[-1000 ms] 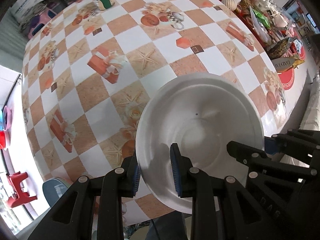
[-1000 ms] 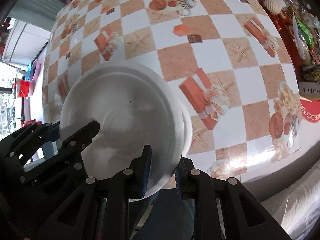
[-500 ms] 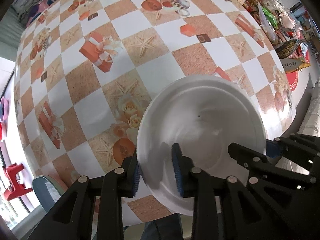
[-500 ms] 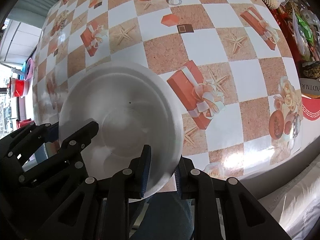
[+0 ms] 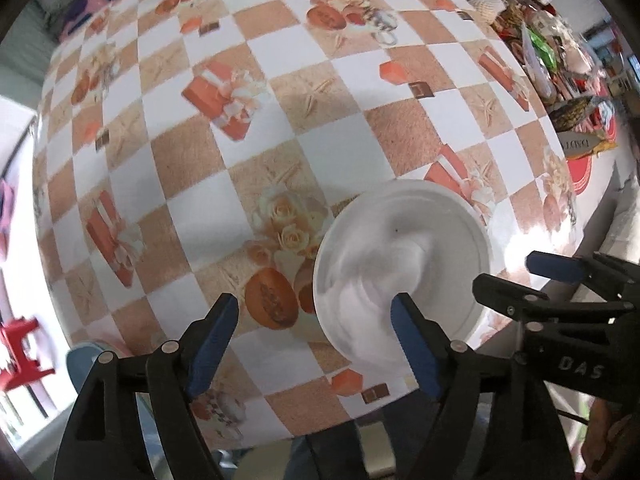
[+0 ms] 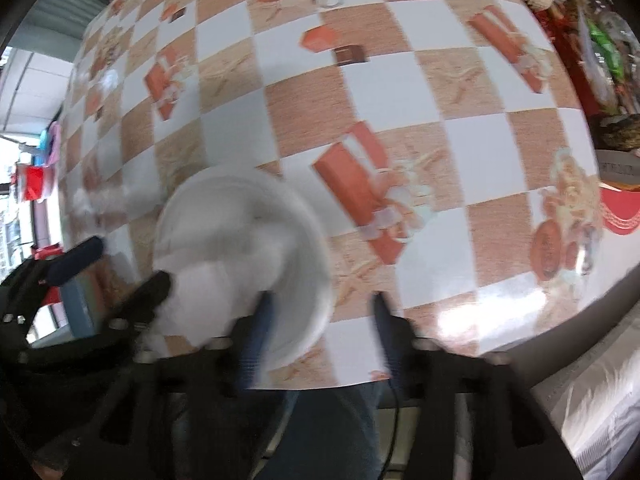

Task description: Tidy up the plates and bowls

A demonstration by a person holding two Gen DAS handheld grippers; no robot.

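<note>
Resting on glossy checked tablecloth [image 5: 280, 64], round white bowl [image 5: 400, 256]

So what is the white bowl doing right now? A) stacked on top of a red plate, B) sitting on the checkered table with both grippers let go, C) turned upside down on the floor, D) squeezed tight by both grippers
B: the white bowl sits on the checkered table, and the pads of the opening left gripper and opening right gripper stand clear of its rim.
</note>
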